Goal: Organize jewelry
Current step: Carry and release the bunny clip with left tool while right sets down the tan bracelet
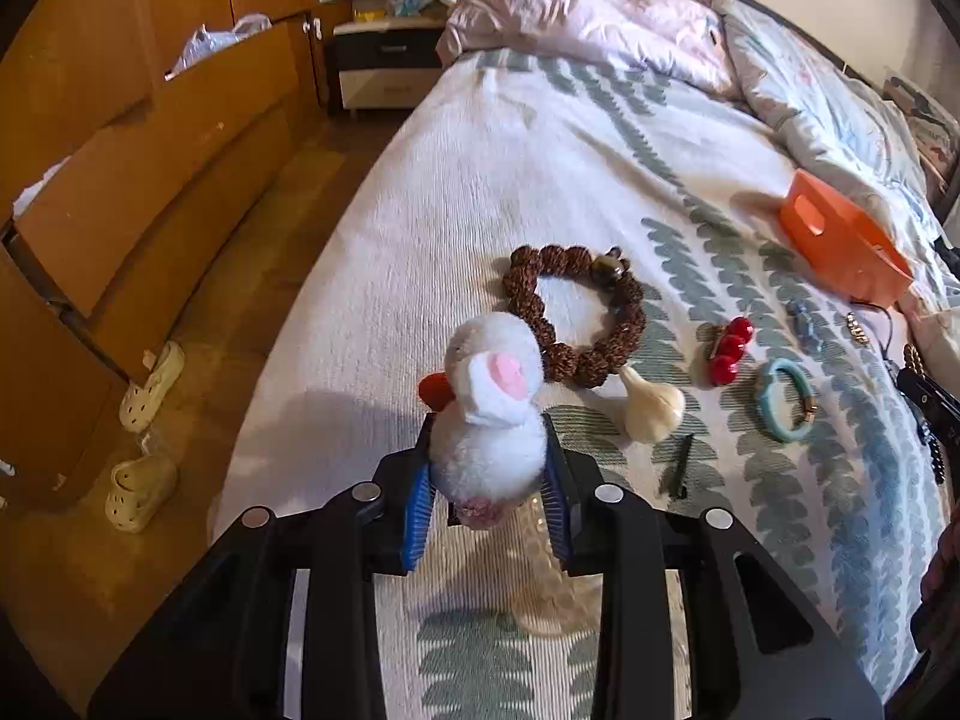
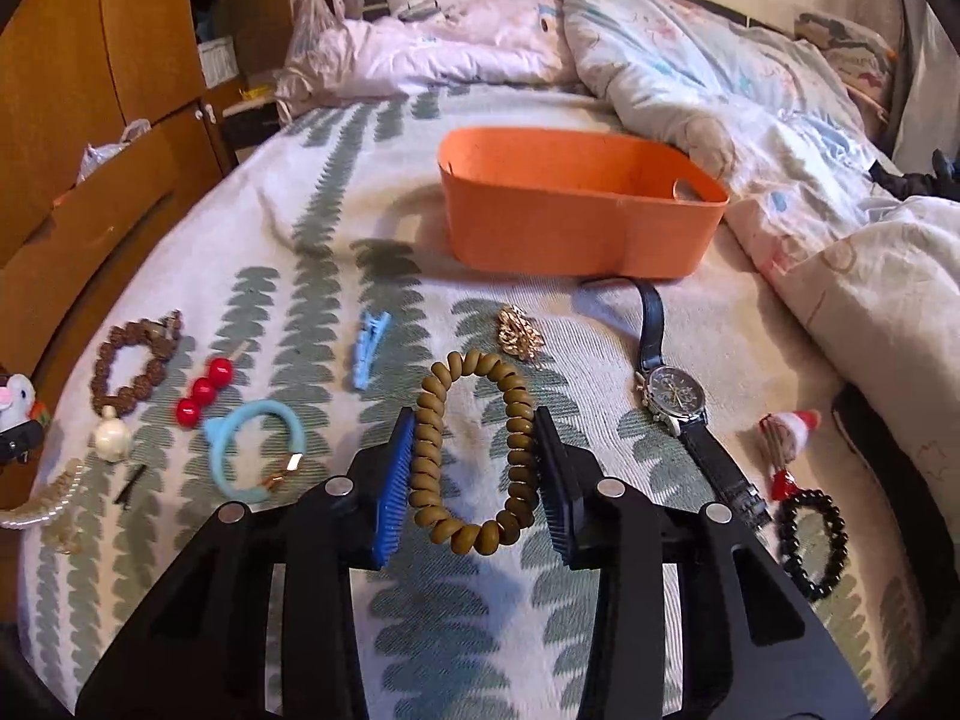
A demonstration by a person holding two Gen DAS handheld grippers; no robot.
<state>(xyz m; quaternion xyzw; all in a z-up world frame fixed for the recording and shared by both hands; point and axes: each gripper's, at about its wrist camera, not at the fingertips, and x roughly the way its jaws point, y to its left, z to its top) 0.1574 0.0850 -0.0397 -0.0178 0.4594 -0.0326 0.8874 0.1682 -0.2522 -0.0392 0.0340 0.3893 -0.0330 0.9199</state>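
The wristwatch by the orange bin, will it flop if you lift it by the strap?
Probably. The wristwatch has a thin dark strap that already curves on the bedspread, so it looks bendy. The metal case looks heavy, so it would likely dangle lowest. Its smooth glass may be slippery.

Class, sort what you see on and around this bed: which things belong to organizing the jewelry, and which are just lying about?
Belong:
orange bin
coil bracelet
wristwatch
brown bead bracelet
blue bangle
black bead bracelet
gold chain

Lying about:
crumpled duvet
slippers
nightstand
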